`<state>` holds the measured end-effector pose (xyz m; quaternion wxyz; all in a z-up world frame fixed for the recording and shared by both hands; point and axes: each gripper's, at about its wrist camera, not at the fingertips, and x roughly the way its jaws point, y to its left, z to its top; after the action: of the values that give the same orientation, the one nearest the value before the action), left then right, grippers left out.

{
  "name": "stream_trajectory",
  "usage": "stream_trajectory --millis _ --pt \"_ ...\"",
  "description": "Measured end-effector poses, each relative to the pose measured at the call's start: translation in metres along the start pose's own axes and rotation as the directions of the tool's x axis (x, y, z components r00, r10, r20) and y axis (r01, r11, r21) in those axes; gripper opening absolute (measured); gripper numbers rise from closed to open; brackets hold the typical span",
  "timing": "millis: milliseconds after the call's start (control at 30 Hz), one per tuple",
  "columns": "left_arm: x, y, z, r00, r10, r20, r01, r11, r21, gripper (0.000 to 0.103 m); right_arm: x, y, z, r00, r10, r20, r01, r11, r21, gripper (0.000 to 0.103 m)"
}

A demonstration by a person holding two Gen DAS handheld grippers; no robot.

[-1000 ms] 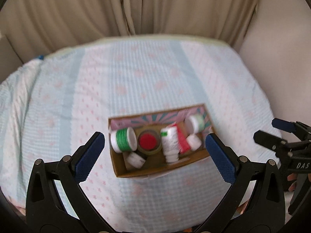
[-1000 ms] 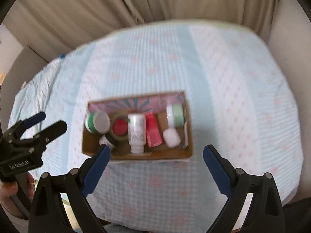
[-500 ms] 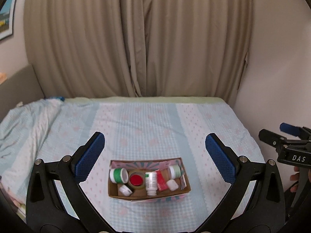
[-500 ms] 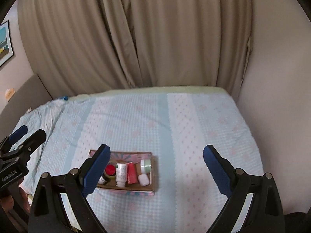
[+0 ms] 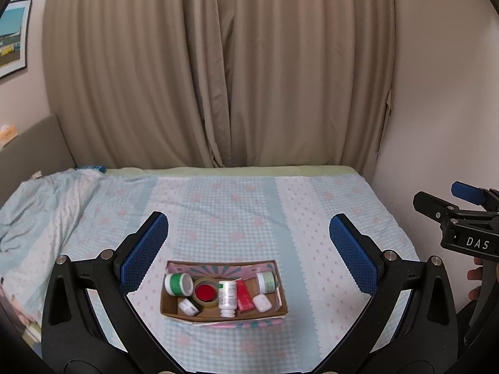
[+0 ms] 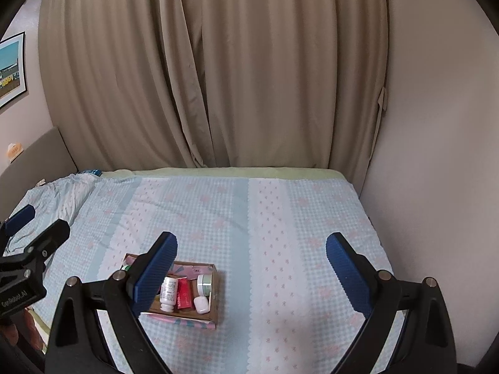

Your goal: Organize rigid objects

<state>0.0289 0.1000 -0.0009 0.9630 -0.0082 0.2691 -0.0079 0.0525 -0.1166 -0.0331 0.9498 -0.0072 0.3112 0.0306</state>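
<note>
A shallow cardboard box sits on the bed near its front edge; it also shows in the right wrist view. It holds several small items: a green-and-white jar, a tape roll with a red centre, a white pill bottle, a red tube, a small white case and a pale green jar. My left gripper is open and empty, held well above and behind the box. My right gripper is open and empty, to the right of the box.
The bed has a light blue and pink patterned cover, with rumpled bedding at the left. Beige curtains hang behind it. A wall runs along the bed's right side. A framed picture hangs at left.
Both grippers have pulled up and back from just over the box, so the box now looks small and the curtains and walls are in view. Both stay open and empty.
</note>
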Motion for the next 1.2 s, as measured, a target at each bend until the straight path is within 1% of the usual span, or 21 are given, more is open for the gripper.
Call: stream_trajectory --millis 367,1200 --pt "-0.005 -0.006 -0.002 1.0 0.008 -0.001 -0.008 1.0 -0.005 0.103 -0.001 -0.004 -0.001 1.0 0.002 0.004 -0.002 1.0 0.005 0.095" --pt "-0.002 0.008 -0.005 1.0 0.009 0.005 -0.008 1.0 -0.008 0.103 -0.001 -0.005 0.001 1.0 0.0 0.007 0.0 1.0 0.011 0.095"
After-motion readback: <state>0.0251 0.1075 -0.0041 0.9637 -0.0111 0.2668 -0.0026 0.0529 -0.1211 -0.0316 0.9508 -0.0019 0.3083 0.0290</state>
